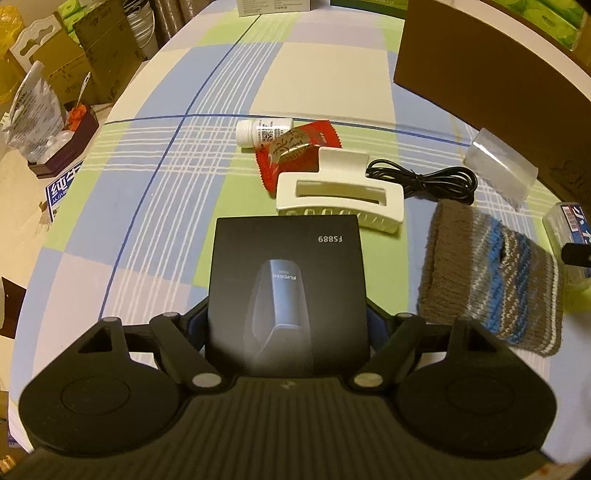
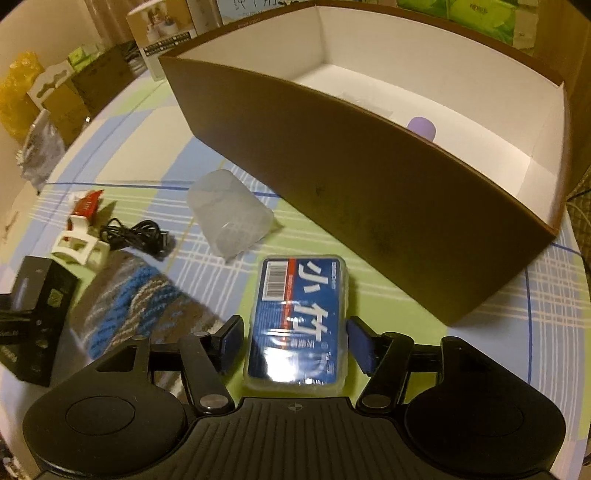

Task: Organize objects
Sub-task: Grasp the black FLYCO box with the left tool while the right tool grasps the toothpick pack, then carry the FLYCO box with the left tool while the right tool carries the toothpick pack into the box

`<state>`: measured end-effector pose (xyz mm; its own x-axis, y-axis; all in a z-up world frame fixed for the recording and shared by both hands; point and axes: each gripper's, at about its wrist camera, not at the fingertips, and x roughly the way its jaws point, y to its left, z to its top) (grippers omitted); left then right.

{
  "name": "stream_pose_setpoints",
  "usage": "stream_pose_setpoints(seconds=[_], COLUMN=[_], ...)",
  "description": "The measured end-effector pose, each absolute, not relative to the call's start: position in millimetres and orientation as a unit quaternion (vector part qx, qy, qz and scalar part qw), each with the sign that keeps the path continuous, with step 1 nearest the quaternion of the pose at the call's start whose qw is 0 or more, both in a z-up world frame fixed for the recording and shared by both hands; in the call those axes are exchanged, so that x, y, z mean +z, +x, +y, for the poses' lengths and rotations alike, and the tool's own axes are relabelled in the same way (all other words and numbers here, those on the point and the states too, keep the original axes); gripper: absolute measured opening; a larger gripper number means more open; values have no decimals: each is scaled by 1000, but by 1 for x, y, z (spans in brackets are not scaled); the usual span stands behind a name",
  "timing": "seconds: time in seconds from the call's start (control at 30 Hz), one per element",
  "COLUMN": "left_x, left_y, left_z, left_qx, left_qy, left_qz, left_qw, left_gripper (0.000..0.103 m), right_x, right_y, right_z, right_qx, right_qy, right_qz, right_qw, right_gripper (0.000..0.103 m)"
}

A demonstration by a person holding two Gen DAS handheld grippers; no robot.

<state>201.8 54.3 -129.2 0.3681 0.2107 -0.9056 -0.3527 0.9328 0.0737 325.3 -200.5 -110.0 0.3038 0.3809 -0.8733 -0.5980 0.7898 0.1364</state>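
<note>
My left gripper (image 1: 288,325) is shut on a black box marked FS889 (image 1: 286,273), gripping its near end just above the checked tablecloth. My right gripper (image 2: 297,343) is shut on a clear pack with a blue label (image 2: 299,317), one finger against each long side; the pack lies on the cloth. Just beyond it stands a big brown box (image 2: 369,206) with a white inside, holding a purple item (image 2: 423,127). Between the grippers lie a striped knit sleeve (image 1: 491,273), a white hair claw (image 1: 340,199), a coiled black cable (image 1: 424,181) and a clear plastic cup (image 2: 231,221) on its side.
A white pill bottle (image 1: 262,133) and a red packet (image 1: 295,147) lie past the hair claw. Off the table's left edge are cartons (image 1: 92,62), a foil bag (image 1: 33,103) and a dark tray (image 1: 70,144). Green cartons (image 2: 480,18) stand behind the brown box.
</note>
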Motion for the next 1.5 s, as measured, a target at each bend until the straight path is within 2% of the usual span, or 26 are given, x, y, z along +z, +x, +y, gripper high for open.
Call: stream_pose_setpoints(seconds=[0.23, 0.33, 0.97, 1.5], left_x=[-129, -129, -127, -65], left_y=[196, 194, 171, 166], left_z=[53, 52, 48, 32], left_qx=[169, 169, 168, 151], left_qy=[-63, -62, -60, -60], left_qz=[534, 532, 531, 473], left_qw=[826, 827, 828, 866], left_gripper=[77, 77, 76, 76], right_x=[-118, -119, -113, -62], right_y=[331, 328, 314, 289], right_z=[-187, -183, -195, -231], right_qx=[289, 288, 297, 333], right_qy=[-140, -165, -143, -63], right_qz=[498, 490, 497, 482], right_qw=[806, 806, 803, 808], right_gripper=[58, 55, 55, 55])
